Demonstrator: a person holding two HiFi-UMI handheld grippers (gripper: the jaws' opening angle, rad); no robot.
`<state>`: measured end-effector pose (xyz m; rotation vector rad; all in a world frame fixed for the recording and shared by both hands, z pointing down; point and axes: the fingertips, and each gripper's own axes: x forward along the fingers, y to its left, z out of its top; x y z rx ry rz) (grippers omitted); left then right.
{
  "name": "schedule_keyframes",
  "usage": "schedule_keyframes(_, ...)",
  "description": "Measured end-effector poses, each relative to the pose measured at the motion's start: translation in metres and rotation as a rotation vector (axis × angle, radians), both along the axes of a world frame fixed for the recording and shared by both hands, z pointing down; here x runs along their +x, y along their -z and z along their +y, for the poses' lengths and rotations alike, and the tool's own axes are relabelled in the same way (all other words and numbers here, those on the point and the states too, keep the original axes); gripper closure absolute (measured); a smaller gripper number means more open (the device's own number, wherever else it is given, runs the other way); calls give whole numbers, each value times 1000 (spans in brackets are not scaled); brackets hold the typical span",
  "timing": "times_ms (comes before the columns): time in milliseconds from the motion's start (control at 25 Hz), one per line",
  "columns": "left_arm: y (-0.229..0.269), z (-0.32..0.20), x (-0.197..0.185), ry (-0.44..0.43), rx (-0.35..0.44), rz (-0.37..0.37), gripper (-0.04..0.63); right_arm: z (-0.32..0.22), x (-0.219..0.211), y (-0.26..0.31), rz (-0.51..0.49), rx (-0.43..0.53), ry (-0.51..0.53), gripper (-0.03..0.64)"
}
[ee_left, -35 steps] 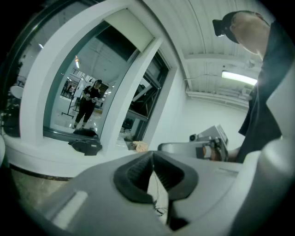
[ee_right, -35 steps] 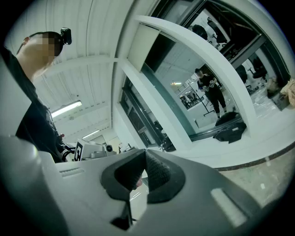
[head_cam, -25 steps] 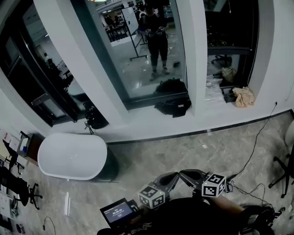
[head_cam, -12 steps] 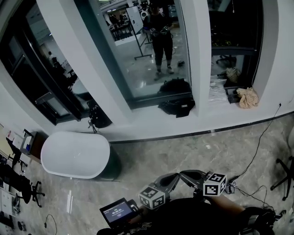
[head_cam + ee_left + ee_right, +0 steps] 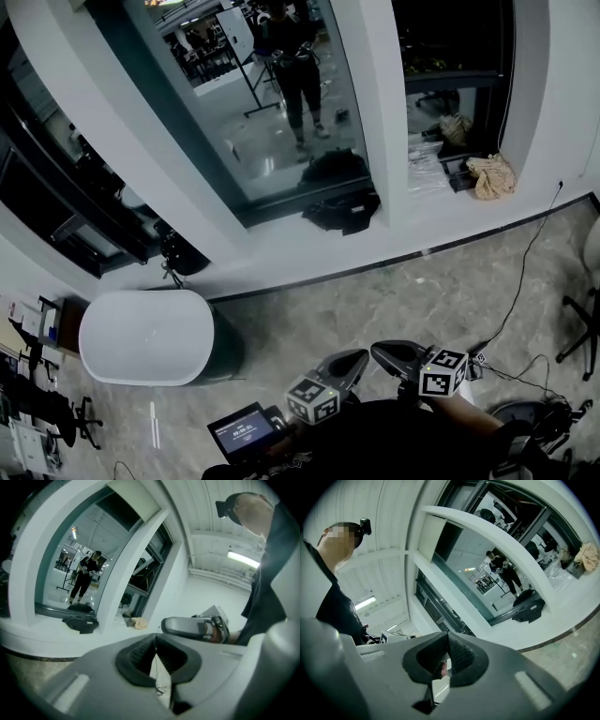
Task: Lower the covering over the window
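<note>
The tall window (image 5: 272,103) stands between white pillars, and its glass mirrors a person who holds two grippers. A pale panel (image 5: 136,498) sits at the top of the window opening in the left gripper view; it looks like the raised covering. My left gripper (image 5: 356,360) and right gripper (image 5: 381,352) hang low in front of my body, side by side, far from the window. The left gripper (image 5: 156,641) is shut on nothing, its pads together. The right gripper (image 5: 447,643) is also shut and empty.
A white tub-shaped object (image 5: 145,336) stands on the floor at the left. Black bags (image 5: 342,211) and a beige cloth (image 5: 489,175) lie on the window sill (image 5: 281,253). A cable (image 5: 525,272) crosses the floor at the right near a chair base (image 5: 581,328). A small screen (image 5: 242,431) sits by my left hand.
The head view has shifted, so the window and pillars slid a little to the left. Both grippers moved slightly, still low and shut.
</note>
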<state>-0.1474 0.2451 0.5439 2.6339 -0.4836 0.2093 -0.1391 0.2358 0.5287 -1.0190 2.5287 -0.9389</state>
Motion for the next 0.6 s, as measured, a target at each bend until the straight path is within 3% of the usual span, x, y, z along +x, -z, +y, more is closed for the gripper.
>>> schedule_keyframes(160, -10, -49, -5, -17, -19, 10, 594, -51, -4, -8, 26, -16, -19, 612)
schedule_keyframes(360, -4, -145, -22, -18, -54, 68, 593, -138, -15, 2, 80, 6, -58, 612)
schedule_keyframes(480, 6, -198, -30, -36, -30, 76, 594, -193, -20, 15, 82, 19, -88, 612)
schedule_keyframes(600, 7, -248, -47, 2, -29, 91, 594, -242, -23, 21, 74, 22, -119, 612)
